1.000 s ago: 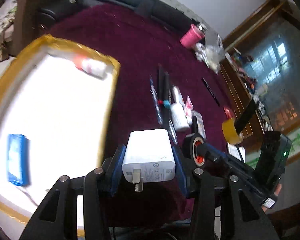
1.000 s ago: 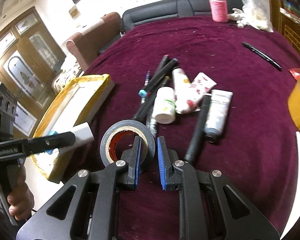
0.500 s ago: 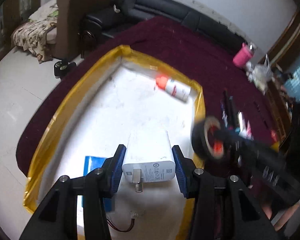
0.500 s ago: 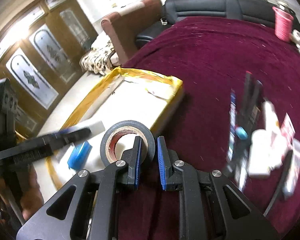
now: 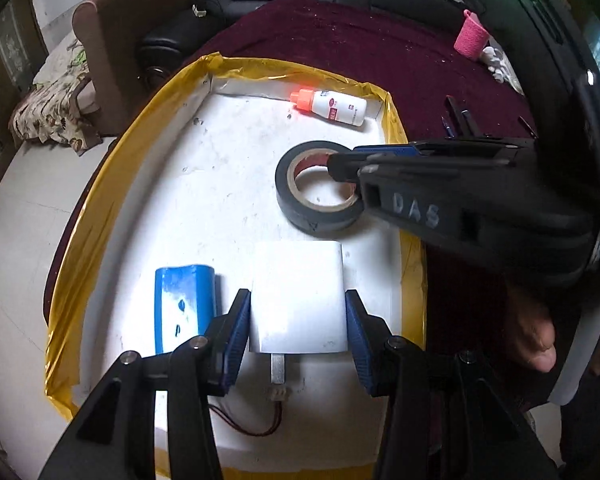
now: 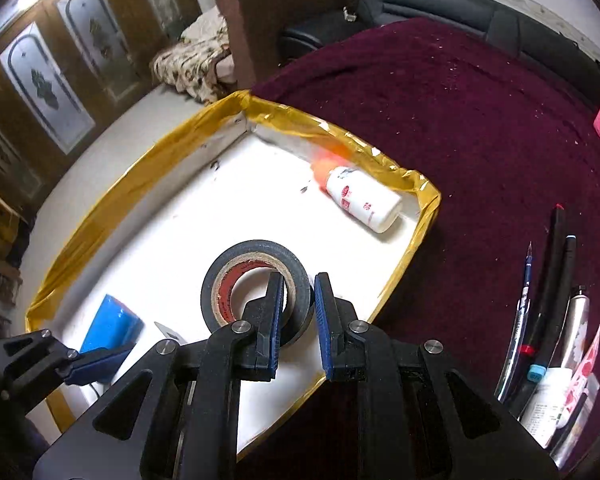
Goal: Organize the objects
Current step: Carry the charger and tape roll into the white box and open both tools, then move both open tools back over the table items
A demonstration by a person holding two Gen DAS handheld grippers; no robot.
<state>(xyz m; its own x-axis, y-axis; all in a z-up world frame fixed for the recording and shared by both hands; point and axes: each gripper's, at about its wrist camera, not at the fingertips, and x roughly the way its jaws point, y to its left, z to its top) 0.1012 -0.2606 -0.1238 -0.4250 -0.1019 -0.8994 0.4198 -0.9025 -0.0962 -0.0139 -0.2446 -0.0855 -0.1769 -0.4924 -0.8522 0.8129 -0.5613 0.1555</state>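
A: We held two things over the tray [image 5: 392,120]. Our left tongs [image 5: 298,322] pinched the charger [image 5: 298,296] by its flat sides, prong toward the camera. Our right tongs [image 6: 296,316] were pressed nearly together on the wall of the tape [image 6: 236,264], one finger inside the ring.

B: How did we judge them to handle?

A: The charger looked rigid, smooth and light, perhaps slippery; the flat sides seemed the sound hold. The tape looked firm with slight give; its wall was the natural hold.

B: What lay near the tongs?

A: A battery [image 5: 186,304] just left of the left tongs, a bottle [image 5: 332,107] far ahead.

B: Any writing?

A: "DAS" on the right tongs' body; the bottle's red label was unreadable.
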